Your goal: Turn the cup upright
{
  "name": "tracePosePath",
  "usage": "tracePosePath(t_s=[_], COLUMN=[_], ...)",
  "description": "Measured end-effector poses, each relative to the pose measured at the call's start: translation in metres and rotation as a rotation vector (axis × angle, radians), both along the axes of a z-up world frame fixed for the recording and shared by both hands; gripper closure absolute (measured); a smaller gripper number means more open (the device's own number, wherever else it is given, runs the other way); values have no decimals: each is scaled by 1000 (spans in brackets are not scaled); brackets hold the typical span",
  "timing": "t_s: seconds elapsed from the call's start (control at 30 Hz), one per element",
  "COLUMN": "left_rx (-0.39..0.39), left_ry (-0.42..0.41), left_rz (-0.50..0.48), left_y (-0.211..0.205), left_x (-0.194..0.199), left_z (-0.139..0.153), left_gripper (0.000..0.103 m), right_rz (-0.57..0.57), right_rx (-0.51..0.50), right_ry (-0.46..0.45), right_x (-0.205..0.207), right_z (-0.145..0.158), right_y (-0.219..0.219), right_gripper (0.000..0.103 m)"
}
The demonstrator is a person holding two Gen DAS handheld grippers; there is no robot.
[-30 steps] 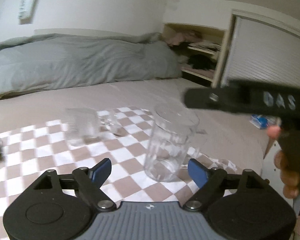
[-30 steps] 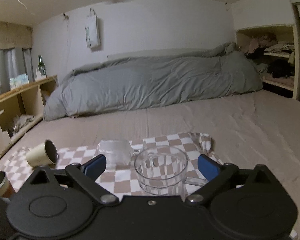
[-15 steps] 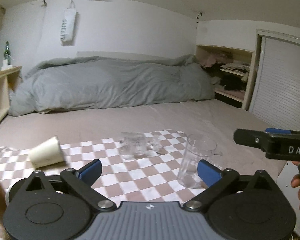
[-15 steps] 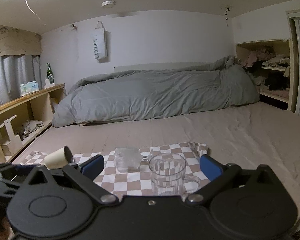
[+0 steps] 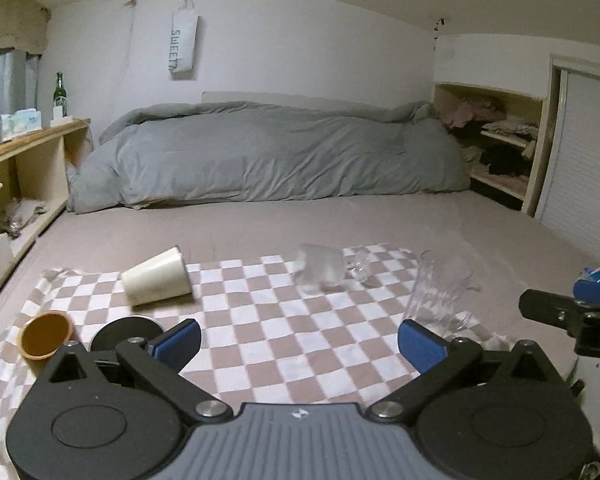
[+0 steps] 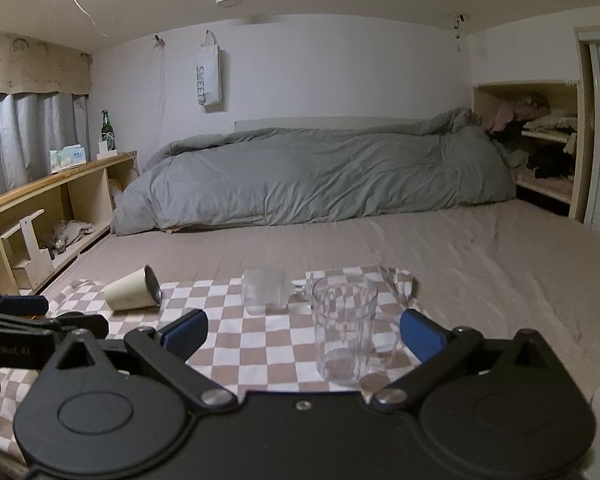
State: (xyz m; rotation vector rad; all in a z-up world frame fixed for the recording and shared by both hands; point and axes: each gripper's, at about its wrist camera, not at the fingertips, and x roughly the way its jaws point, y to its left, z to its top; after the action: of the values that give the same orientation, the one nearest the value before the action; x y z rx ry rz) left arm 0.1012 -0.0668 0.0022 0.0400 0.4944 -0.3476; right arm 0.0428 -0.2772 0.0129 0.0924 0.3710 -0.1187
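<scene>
Both the left gripper [image 5: 299, 342] and right gripper [image 6: 303, 332] hang spread and empty, the upright mug [image 6: 343, 330] between the right's fingers; next, probably, the tipped cup [image 5: 156, 276] ahead-left.

Both wrist cameras sit low over the bed's near edge, facing the far wall; both share the checkered cloth [image 5: 284, 320] [image 6: 260, 332] and grey duvet [image 5: 268, 152] [image 6: 320, 176].

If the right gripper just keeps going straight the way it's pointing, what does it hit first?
Most likely the upright clear glass mug. It stands on the checkered cloth just ahead of the open right gripper, slightly right of centre between the fingers. Depth is hard to judge through the fisheye.
</scene>
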Motion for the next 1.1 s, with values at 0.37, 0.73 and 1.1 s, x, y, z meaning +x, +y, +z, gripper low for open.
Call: tracePosePath(t_s=[0.37,0.73,1.1], left_rx=[46,30,51], left_ry=[23,43,44], left_rz=[15,60,61], left_y=[10,21,19], left_x=[-10,-10,-11], left_z=[-8,-11,-11], left_gripper=[0,0,0], right_rz=[-42,-60,-60], right_rx=[-11,-47,-56], right_ry=[44,83,85], right_x=[-7,-4,-4], right_z=[-13,-17,-17], right_y=[14,23,26], right_gripper=[0,0,0])
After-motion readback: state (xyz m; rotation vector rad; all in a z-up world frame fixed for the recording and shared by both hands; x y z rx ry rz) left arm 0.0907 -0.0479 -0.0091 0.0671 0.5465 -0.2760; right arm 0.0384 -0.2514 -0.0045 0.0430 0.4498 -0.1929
